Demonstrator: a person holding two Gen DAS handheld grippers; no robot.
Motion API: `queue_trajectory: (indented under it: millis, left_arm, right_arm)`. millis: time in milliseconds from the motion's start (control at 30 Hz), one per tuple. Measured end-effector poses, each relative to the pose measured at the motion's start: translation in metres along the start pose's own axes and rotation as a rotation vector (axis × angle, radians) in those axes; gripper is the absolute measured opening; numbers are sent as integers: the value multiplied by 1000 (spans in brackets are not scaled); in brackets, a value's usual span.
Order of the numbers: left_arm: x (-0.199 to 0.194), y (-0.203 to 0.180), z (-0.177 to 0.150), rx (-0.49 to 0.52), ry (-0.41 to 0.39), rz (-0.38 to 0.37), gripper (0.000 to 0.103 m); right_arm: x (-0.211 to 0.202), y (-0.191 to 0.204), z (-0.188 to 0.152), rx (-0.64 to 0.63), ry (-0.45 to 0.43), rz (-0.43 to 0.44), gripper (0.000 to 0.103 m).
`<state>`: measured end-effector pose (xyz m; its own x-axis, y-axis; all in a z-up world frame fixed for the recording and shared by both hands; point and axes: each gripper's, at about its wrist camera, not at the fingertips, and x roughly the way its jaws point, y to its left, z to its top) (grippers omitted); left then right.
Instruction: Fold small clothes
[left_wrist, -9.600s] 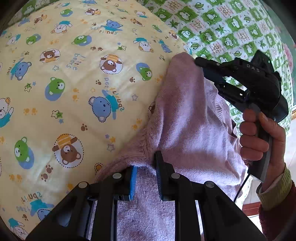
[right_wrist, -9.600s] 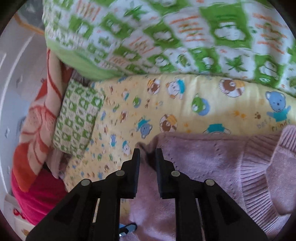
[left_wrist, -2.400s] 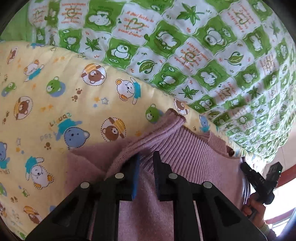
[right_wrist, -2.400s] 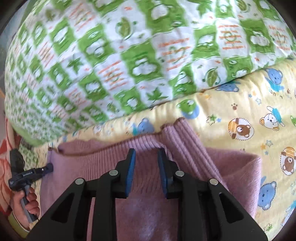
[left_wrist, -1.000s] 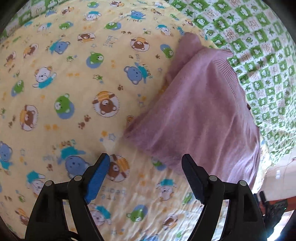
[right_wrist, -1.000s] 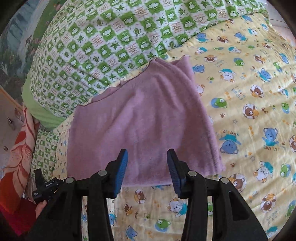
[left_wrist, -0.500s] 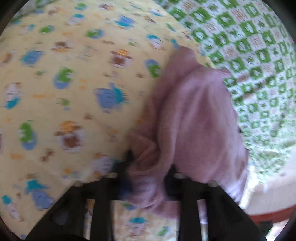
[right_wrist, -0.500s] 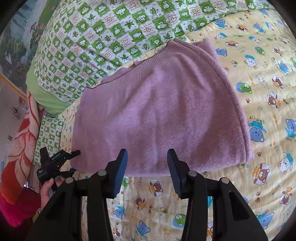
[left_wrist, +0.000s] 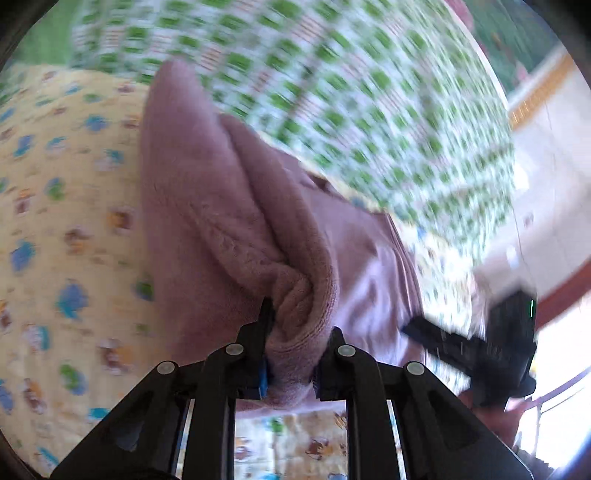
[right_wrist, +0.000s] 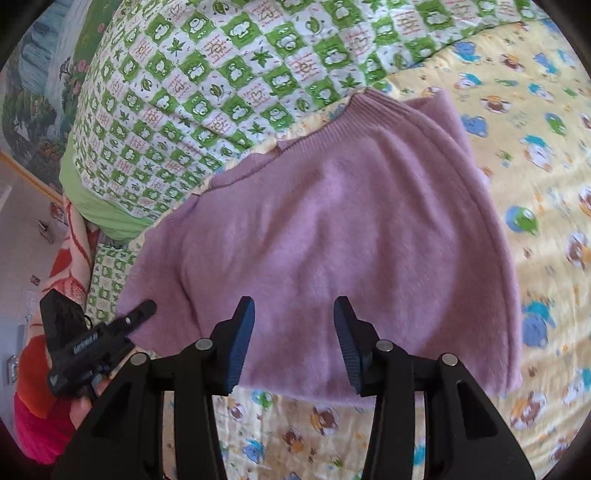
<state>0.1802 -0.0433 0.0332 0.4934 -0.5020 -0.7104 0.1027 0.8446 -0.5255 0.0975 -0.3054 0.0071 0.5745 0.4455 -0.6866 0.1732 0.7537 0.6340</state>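
A mauve knitted sweater lies folded on the yellow bear-print sheet. In the left wrist view my left gripper is shut on a bunched corner of the sweater and holds it lifted; this view is blurred. In the right wrist view my right gripper is open and empty, hovering over the sweater's near hem. The left gripper also shows at the sweater's left corner. The right gripper shows at the lower right of the left wrist view.
A green and white checked quilt lies bunched along the far side of the sweater. An orange patterned blanket lies at the left edge of the bed. A white floor and wall show beyond the bed.
My left gripper has closed on the sweater's corner and lifted it, swinging fast. My right gripper has moved closer over the near hem and stays open.
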Motion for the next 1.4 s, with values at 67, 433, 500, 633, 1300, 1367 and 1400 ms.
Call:
queue_trajectory:
  millis: [67, 433, 500, 633, 1300, 1367, 1400]
  left_arm:
    - [17, -8, -7, 13, 45, -7, 15]
    - [38, -1, -19, 14, 91, -21, 16]
    - [38, 3, -19, 9, 94, -23, 16]
    - [32, 6, -21, 9, 92, -29, 16]
    - [32, -73, -6, 145, 119, -137, 16]
    - [42, -97, -9, 193, 140, -173, 16]
    - [47, -106, -10, 208, 151, -185, 16]
  right_arm:
    - [11, 4, 13, -2, 22, 36, 46]
    - [103, 50, 66, -45, 177, 233, 66]
    - [120, 59, 73, -51, 206, 256, 67]
    - [161, 85, 87, -84, 292, 311, 70]
    - [98, 90, 129, -239, 115, 252, 18]
    - [69, 68, 134, -233, 76, 236, 18]
    - [58, 59, 135, -232, 61, 223, 18]
